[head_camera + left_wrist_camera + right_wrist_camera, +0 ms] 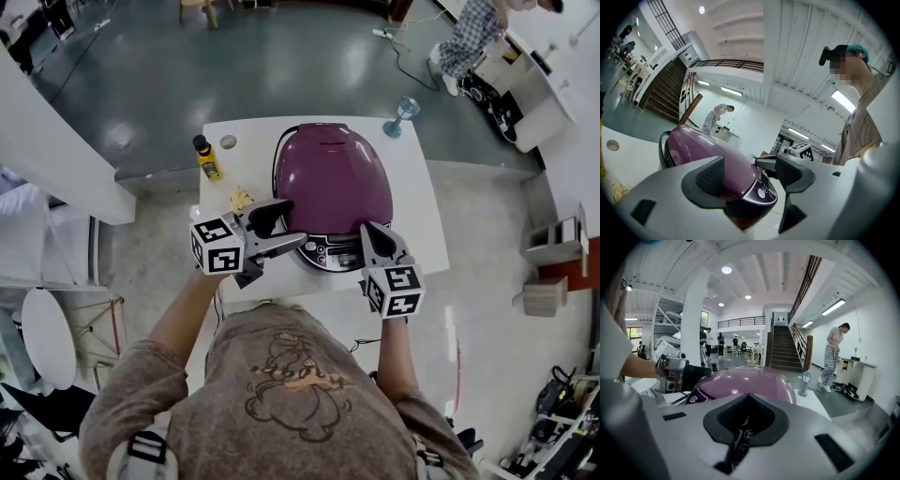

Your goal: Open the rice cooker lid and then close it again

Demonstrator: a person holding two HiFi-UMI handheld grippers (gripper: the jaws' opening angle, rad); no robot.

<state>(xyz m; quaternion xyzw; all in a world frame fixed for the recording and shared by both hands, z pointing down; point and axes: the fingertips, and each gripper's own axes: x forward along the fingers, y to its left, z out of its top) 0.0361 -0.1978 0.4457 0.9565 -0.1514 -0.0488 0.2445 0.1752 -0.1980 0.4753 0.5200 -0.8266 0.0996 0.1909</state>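
Observation:
A purple rice cooker (333, 178) stands on a white table (412, 216) with its lid down and its dark control panel (333, 251) facing me. My left gripper (279, 230) is open at the cooker's front left. In the left gripper view the cooker's front (740, 187) shows between the spread pads of that gripper (749, 174). My right gripper (368, 232) is shut on nothing, just above the panel's right end. In the right gripper view its pads (746, 420) meet, and the purple lid (745, 380) lies beyond them.
A yellow bottle (207, 159) and a small crumpled yellow item (241, 198) sit on the table's left side. A blue stemmed glass (401, 114) stands at the far right corner. A person (469, 33) stands at a counter beyond the table.

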